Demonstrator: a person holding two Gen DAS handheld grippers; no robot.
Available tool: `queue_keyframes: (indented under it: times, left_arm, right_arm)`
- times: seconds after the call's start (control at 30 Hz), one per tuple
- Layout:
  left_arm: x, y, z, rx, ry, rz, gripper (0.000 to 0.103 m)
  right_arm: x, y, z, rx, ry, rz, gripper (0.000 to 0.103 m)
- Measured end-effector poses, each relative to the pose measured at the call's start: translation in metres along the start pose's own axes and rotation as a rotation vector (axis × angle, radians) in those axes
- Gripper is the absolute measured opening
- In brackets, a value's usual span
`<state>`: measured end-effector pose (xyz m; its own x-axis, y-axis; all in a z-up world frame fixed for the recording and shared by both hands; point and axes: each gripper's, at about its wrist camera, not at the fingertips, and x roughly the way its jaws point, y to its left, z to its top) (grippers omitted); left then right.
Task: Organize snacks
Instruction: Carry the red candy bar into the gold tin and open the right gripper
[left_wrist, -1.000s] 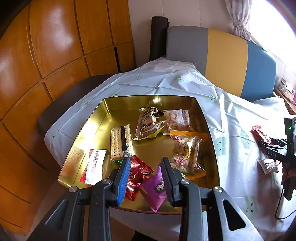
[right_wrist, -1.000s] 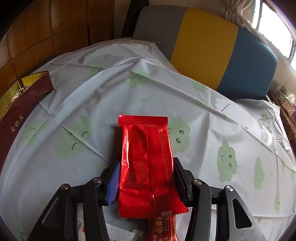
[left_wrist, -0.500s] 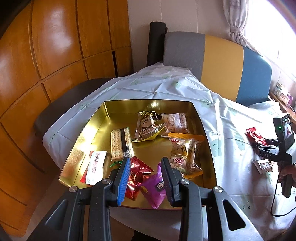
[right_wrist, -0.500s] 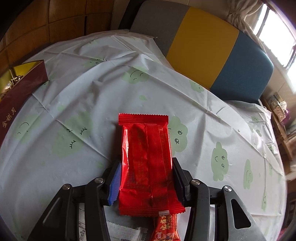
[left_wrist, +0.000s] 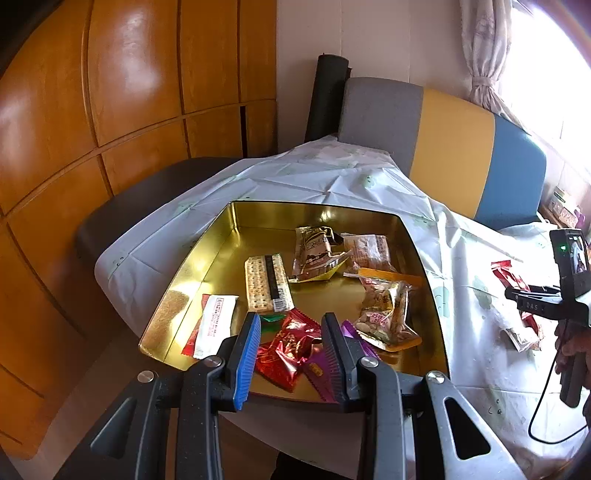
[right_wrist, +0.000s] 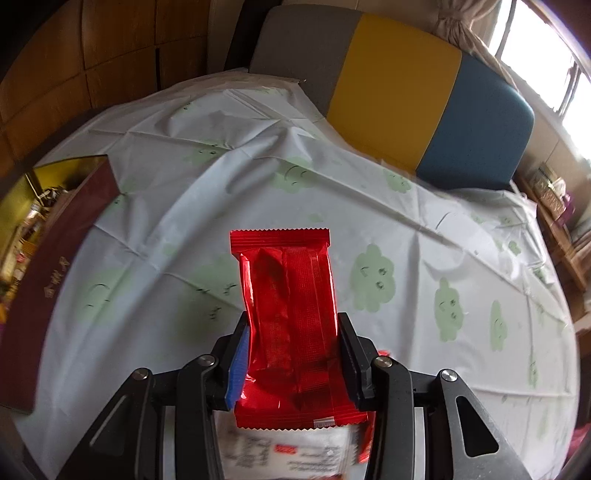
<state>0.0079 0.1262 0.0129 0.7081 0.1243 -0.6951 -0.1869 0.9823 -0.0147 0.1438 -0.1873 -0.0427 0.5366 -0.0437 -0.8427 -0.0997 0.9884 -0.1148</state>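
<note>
Your right gripper (right_wrist: 291, 354) has the red snack packet (right_wrist: 286, 314) between its closing jaws, both pads pressing its sides, the packet's far end sticking out ahead of the fingertips over the desk (right_wrist: 184, 229) cloth. Your left gripper (left_wrist: 291, 350) hangs over the near edge of the gold tin (left_wrist: 221, 240), jaws narrowly parted and pinching nothing. A crinkled red wrapper (left_wrist: 286, 347) and a purple one (left_wrist: 317, 365) lie in the tin just below and between its fingers.
</note>
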Motion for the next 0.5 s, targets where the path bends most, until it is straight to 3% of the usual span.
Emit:
queue_keyframes:
  times: [0.23, 0.5]
  left_arm:
    - [0.001, 0.01, -0.006, -0.019, 0.012, -0.001, 0.034]
    - [0.005, 0.017, -0.007, -0.042, 0.015, 0.001, 0.034]
  right_arm:
    - [-0.017, 0.018, -0.018, 0.077, 0.008, 0.124, 0.043]
    - [-0.052, 0.061, -0.016, 0.056, -0.032, 0.284, 0.043]
